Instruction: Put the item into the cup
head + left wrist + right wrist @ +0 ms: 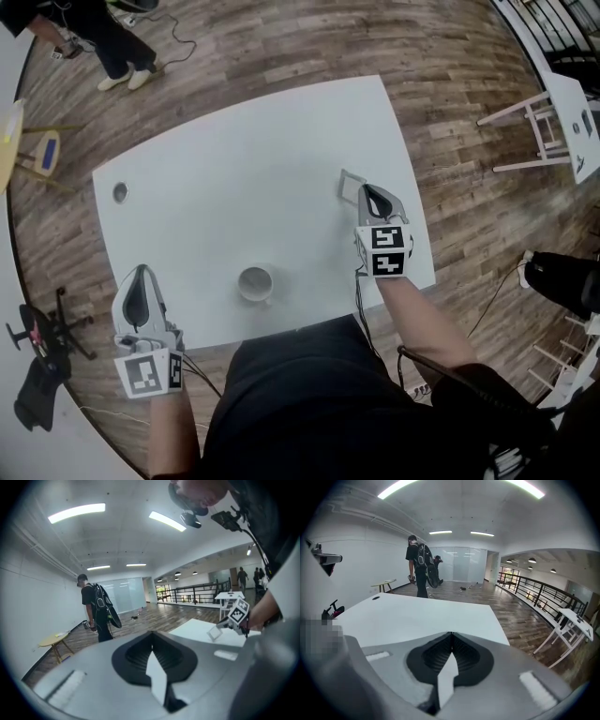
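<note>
No words or numbers readable; only square markers [387, 238] on the left gripper [141, 272] and right gripper [368, 190].

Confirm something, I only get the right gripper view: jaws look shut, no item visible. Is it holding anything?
Observer: Yes. Left gripper view shows a small flat square item at the right gripper's tip, seemingly off the table.
Operator: Where's the target?
Observer: Head view: cup upright near the table's near edge, left of that gripper, nearer the person.
Operator: Other hand?
Observer: Left gripper shut, empty, at the table's near-left corner.
</note>
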Demonstrator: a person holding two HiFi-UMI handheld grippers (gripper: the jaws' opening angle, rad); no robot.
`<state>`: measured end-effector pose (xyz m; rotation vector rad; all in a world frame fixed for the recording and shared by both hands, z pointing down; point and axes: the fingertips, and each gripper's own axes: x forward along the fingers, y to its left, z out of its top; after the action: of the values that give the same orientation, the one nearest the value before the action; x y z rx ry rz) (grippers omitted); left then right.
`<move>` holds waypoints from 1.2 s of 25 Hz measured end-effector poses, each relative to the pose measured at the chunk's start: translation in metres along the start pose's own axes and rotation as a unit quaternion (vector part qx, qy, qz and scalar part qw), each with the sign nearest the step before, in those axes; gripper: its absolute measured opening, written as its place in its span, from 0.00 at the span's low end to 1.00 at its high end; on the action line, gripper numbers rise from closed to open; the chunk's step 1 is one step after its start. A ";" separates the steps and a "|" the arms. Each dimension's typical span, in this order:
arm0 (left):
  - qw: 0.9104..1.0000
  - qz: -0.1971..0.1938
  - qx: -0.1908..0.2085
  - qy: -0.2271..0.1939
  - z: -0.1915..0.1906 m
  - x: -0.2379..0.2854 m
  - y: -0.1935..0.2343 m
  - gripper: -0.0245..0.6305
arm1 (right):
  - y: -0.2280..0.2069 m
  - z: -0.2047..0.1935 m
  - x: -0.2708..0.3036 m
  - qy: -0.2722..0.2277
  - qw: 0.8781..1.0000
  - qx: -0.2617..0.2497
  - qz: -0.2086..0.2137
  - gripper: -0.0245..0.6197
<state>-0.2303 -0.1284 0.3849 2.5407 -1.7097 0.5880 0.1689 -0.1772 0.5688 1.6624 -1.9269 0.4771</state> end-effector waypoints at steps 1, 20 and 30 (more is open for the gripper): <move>1.000 -0.001 0.003 -0.003 0.002 0.000 -0.001 0.04 | 0.000 0.002 -0.002 -0.002 1.000 -0.001 0.000 0.04; 0.999 0.000 0.006 -0.041 0.017 -0.010 -0.003 0.04 | -0.002 0.023 -0.022 -0.032 0.999 -0.016 -0.011 0.04; 0.998 -0.001 0.007 -0.065 0.024 -0.014 -0.001 0.04 | -0.008 0.037 -0.038 -0.055 0.998 -0.013 -0.027 0.04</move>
<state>-0.2269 -0.1211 0.3583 2.6445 -1.7472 0.4436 0.1735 -0.1707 0.5155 1.7528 -1.9513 0.3430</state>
